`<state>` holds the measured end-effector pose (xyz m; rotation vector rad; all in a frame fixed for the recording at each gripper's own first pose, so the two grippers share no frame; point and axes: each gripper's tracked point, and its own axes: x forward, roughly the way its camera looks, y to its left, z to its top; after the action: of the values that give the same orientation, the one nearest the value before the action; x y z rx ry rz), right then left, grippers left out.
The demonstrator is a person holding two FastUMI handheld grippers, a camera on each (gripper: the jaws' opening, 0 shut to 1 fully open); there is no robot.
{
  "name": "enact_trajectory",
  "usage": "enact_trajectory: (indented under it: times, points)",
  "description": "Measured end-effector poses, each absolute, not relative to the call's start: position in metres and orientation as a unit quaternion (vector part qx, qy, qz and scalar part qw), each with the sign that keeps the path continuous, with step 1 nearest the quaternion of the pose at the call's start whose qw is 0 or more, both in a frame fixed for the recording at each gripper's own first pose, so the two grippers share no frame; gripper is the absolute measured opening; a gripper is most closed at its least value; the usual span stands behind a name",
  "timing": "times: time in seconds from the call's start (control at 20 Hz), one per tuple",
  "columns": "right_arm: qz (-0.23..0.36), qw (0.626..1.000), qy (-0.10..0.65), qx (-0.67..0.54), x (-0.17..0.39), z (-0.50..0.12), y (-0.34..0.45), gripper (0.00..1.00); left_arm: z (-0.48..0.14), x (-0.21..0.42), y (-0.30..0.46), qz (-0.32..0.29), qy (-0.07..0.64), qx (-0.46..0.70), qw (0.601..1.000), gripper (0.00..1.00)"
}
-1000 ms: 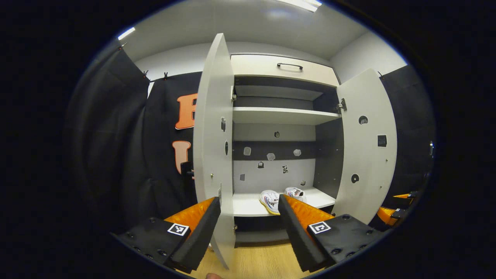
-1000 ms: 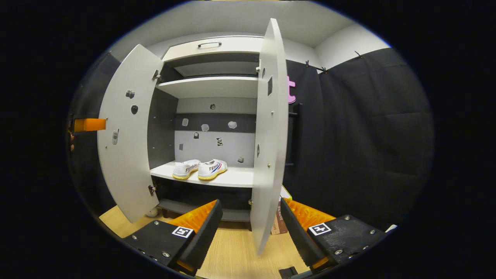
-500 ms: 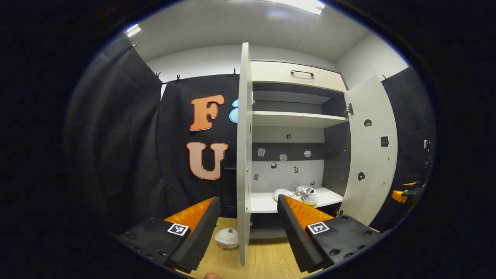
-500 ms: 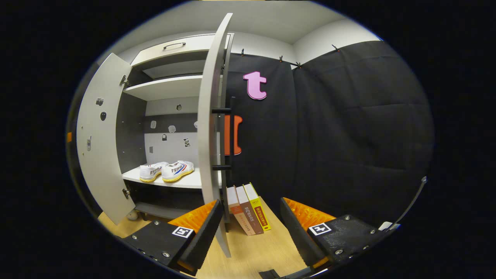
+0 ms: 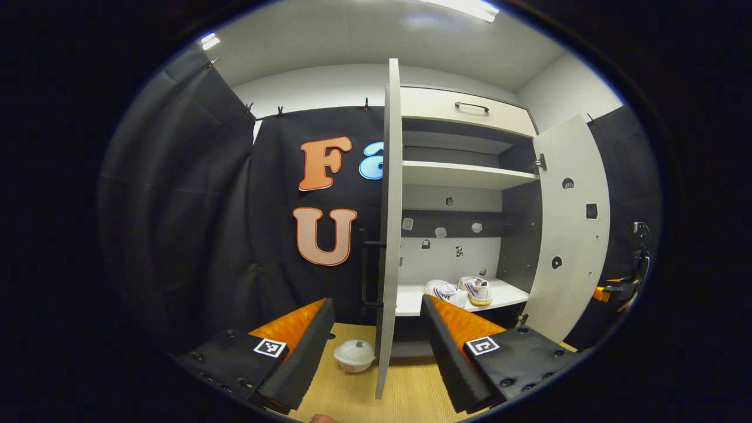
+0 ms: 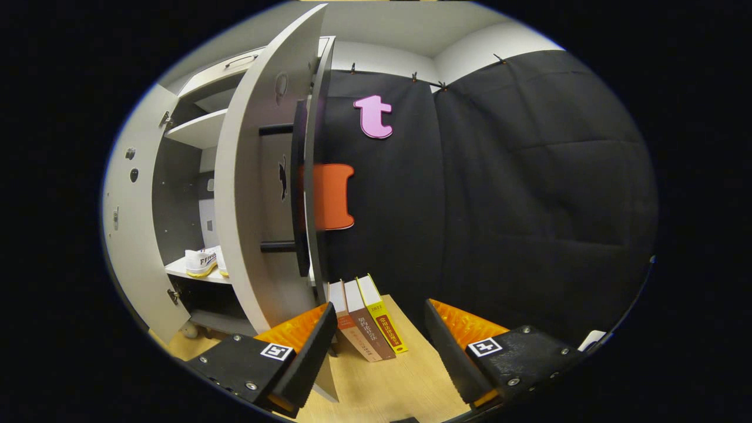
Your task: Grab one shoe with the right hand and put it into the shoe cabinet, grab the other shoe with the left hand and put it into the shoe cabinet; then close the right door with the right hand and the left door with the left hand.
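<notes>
Both shoes (image 5: 461, 291) side by side on cabinet shelf (image 5: 505, 294) — left door (image 5: 388, 235) and right door (image 6: 252, 194) open. Left gripper (image 5: 376, 346) and right gripper (image 6: 379, 352) jaws wide, empty.

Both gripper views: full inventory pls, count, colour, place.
shoe cabinet: 1, light grey with dark inner sides, against the booth wall
left door: 1, light grey, open, edge-on between the left gripper's fingers
right door: 1, light grey, open, black bar handle
shoes: 2, white, side by side on the lower shelf
drawer: 1, pale, black handle, cabinet top
books: 3, brown, brown, yellow, leaning on the floor beside the right door
bowl: 1, white, floor left of the left door
left gripper: orange-black, open
right gripper: orange-black, open
</notes>
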<state>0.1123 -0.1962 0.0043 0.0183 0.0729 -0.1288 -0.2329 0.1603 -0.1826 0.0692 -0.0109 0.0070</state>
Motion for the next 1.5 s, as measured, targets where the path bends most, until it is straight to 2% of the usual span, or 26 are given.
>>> enact_trajectory:
  times: [0.5,0.55,0.6,0.7,1.5]
  points:
    - [-0.054,0.998,0.036,0.009,0.116,0.001,-0.184,0.91,-0.184,-0.221,0.173,0.004,-0.005,0.035,0.999,0.95]
    - [-0.055,0.998,0.037,0.007,0.116,0.001,-0.182,0.98,-0.184,-0.22,0.174,0.003,-0.006,0.036,0.999,0.95]
    - [-0.056,0.998,0.037,0.008,0.116,0.001,-0.179,0.9,-0.183,-0.219,0.174,0.003,-0.006,0.038,0.999,0.95]
    - [-0.05,0.998,0.036,0.011,0.115,0.0,-0.171,0.89,-0.183,-0.215,0.172,-0.001,-0.008,0.038,0.999,0.95]
    - [0.054,0.996,0.05,0.041,0.125,-0.009,-0.082,0.9,-0.184,-0.198,0.158,-0.026,-0.008,0.044,0.999,0.95]
